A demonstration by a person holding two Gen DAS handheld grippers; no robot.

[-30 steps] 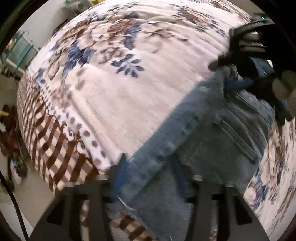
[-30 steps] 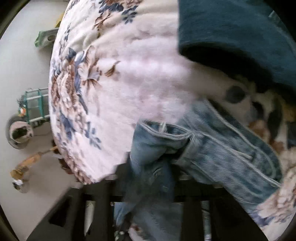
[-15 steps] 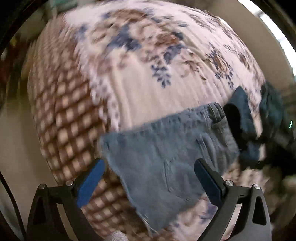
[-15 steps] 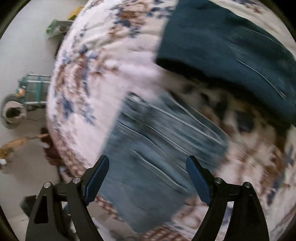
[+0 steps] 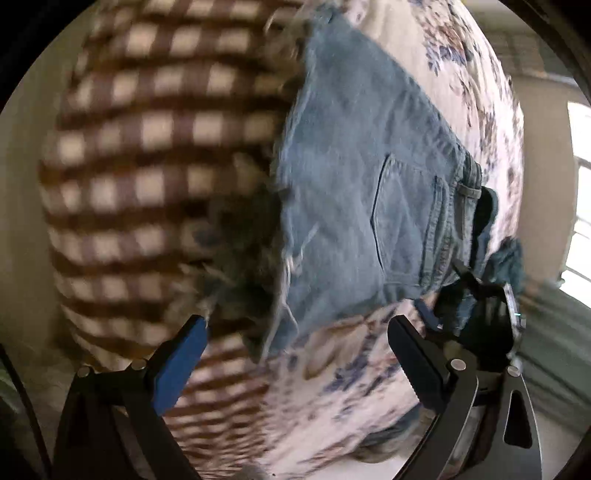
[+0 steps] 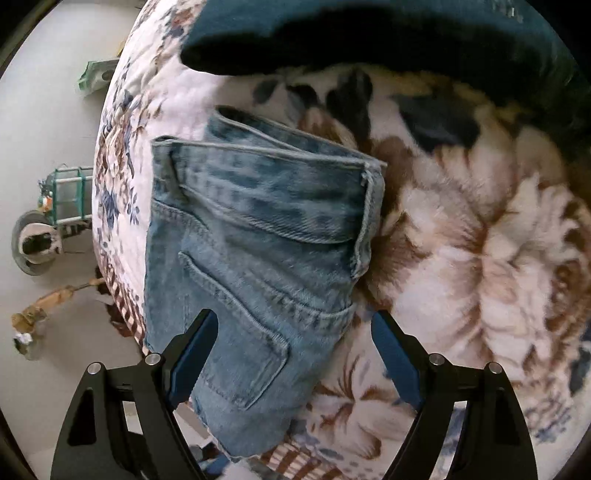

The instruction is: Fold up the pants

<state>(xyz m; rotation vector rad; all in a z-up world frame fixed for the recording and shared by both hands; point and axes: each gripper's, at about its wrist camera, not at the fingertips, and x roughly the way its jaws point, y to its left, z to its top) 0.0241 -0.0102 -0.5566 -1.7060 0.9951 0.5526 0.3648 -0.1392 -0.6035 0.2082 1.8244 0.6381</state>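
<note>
Light blue denim shorts (image 6: 258, 240) lie folded on a floral blanket (image 6: 461, 240), back pocket up. They also show in the left wrist view (image 5: 362, 192), reaching toward the blanket's checked border. My right gripper (image 6: 295, 350) is open and empty, its jaws spread just above the shorts' lower part. My left gripper (image 5: 295, 354) is open and empty, hovering over the blanket near the frayed hem. The right gripper's body shows in the left wrist view (image 5: 480, 314) beside the waistband.
A dark teal garment (image 6: 369, 33) lies on the blanket beyond the shorts. The blanket's brown checked border (image 5: 147, 166) hangs over the bed edge. On the floor to the left stand a teal wire rack (image 6: 68, 195) and small clutter (image 6: 29, 325).
Both grippers have let go of the shorts and opened. The shorts now lie folded on the blanket. Both grippers have pulled back and swung to new angles.
</note>
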